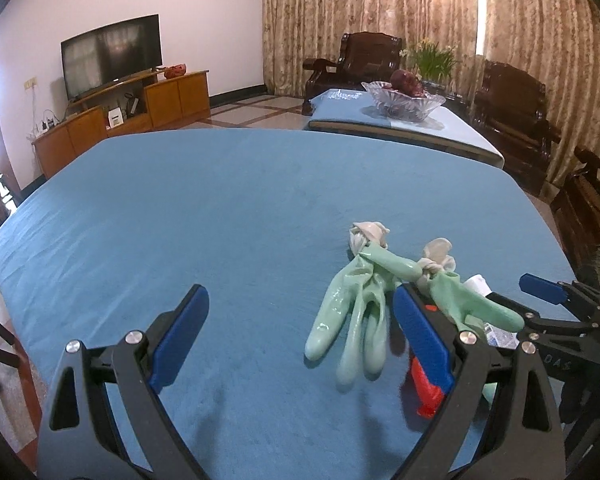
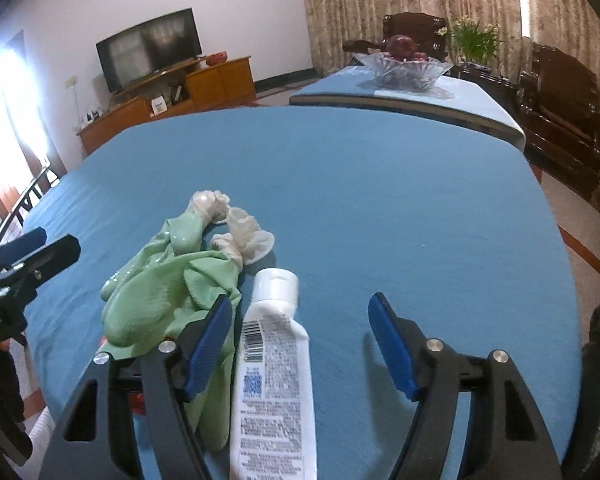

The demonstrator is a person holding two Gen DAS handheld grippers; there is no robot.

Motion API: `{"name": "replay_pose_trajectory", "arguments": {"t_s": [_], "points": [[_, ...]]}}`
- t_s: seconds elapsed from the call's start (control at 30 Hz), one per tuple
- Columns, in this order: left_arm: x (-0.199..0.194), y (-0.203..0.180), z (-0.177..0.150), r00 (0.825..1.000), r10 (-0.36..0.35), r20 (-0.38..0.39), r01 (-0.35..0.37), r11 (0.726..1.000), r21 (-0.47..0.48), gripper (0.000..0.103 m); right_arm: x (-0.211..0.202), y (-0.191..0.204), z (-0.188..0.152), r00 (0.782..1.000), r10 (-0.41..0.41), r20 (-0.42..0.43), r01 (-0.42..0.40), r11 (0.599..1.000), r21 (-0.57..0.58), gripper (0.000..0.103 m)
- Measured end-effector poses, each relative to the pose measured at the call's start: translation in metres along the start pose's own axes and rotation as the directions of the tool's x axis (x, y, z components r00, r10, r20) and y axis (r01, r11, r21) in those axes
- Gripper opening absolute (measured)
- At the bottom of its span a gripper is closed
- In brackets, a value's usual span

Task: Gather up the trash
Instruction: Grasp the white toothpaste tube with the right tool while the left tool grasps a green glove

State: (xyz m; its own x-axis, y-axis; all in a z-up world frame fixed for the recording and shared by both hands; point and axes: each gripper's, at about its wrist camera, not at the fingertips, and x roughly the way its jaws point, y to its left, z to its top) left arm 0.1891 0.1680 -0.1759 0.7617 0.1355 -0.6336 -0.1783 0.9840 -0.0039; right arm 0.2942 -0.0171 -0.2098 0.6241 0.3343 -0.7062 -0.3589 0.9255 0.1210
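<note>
1. The right gripper (image 2: 300, 340) has its jaws apart; the white tube (image 2: 274, 368) lies on the table (image 2: 380, 200) between them, long axis pointing straight ahead.
2. The left gripper (image 1: 300, 344) has its jaws apart, with the green gloves (image 1: 356, 312) by its right jaw.

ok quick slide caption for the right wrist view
Open right gripper straddling a white tube beside green gloves on the blue table.

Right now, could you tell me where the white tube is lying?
In the right wrist view the white tube lies on the blue tablecloth between the open right gripper fingers, cap pointing away, just right of the green gloves.
</note>
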Motion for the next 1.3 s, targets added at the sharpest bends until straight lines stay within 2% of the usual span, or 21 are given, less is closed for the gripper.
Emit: {"name": "replay_pose_trajectory", "arguments": {"t_s": [0.2,0.27,0.47,0.67,0.73,0.77,0.8,1.07,1.3], "points": [[0.003,0.005,-0.006,1.0,0.001,-0.007,-0.002,1.0,-0.007,0.091,0.009,-0.004,-0.001,0.999,0.013,-0.048,-0.013,1.0,0.014,0.061],[0.005,0.005,-0.007,1.0,-0.001,-0.012,0.0,1.0,-0.008,0.091,0.006,-0.007,-0.001,0.999,0.017,-0.046,-0.016,1.0,0.009,0.056],[0.008,0.004,-0.007,1.0,-0.009,-0.018,0.009,1.0,-0.006,0.091,0.001,-0.02,-0.003,0.999,-0.019,-0.043,0.02,0.999,0.04,0.056],[0.009,0.0,-0.009,1.0,-0.017,-0.024,0.017,1.0,-0.012,0.091,0.013,-0.011,-0.002,0.997,-0.031,-0.073,0.032,0.999,0.013,0.058],[0.009,-0.002,-0.007,1.0,-0.016,-0.024,0.015,1.0,-0.01,0.091,0.014,-0.012,-0.001,0.997,-0.032,-0.074,0.033,0.999,0.013,0.05],[0.009,-0.002,-0.006,1.0,-0.016,-0.023,0.016,1.0,-0.011,0.091,0.014,-0.012,0.0,0.996,-0.039,-0.074,0.04,0.999,0.01,0.038],[0.01,-0.002,-0.007,1.0,-0.018,-0.025,0.018,1.0,-0.013,0.091,0.014,-0.013,0.0,0.996,-0.039,-0.075,0.04,0.999,0.009,0.036],[0.018,-0.013,-0.002,0.998,-0.045,-0.037,0.045,0.999,0.009,0.091,0.004,-0.03,-0.001,0.996,-0.057,-0.062,0.06,0.998,0.032,0.036],[0.047,-0.021,0.01,0.996,-0.062,-0.062,0.063,0.998,0.014,0.091,-0.001,-0.053,0.005,0.996,-0.079,-0.048,0.082,0.995,0.06,0.036]]}}
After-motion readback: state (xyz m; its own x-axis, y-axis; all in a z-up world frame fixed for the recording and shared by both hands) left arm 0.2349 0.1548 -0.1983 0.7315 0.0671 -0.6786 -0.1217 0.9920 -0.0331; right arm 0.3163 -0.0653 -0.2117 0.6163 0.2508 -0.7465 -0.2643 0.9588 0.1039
